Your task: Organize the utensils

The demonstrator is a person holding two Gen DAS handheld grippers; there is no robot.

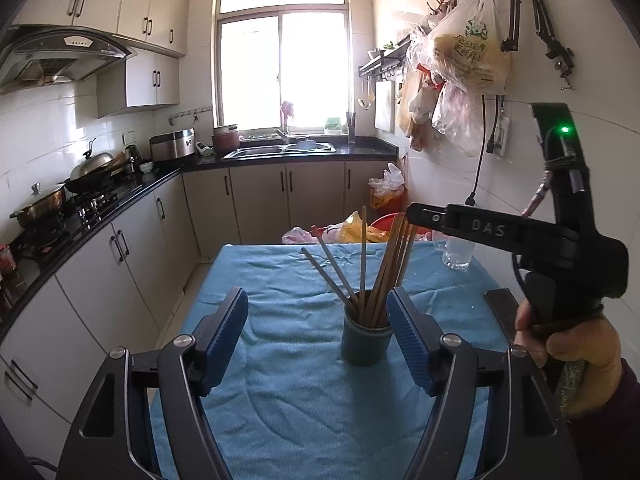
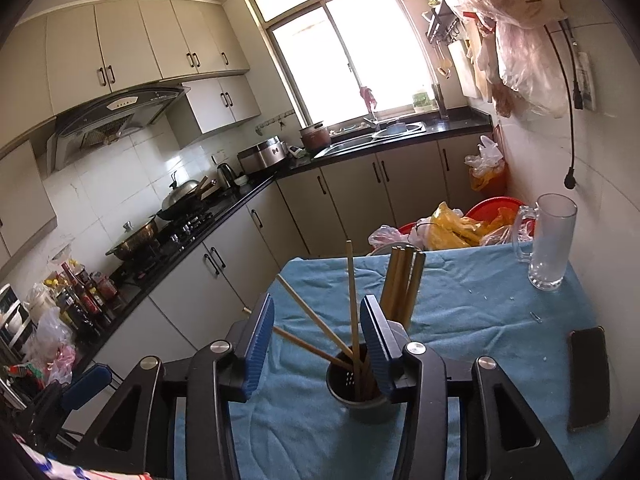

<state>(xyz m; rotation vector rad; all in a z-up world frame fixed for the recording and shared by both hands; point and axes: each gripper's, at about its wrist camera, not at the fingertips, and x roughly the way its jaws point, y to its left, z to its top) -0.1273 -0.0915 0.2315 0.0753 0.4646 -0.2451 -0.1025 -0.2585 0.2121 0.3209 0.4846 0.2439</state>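
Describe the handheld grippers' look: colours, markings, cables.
Left gripper: black linkage frame, silver pivot bolts, ribbed blue pads. Right gripper matches; seen from the left camera, its black pistol-grip body reads "DAS", with a green LED and thin cables. Dark purple sleeve.

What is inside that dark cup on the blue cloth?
The cup holds wooden chopsticks standing up, some leaning left. Their lower ends are hidden by its wall; holes show on the inner wall.

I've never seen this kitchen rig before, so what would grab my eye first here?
Probably the dark holder bristling with wooden chopsticks, standing mid-table on the blue cloth. The blue-padded left gripper and right gripper both stand open around it. Behind them, the window glares white above the sink.
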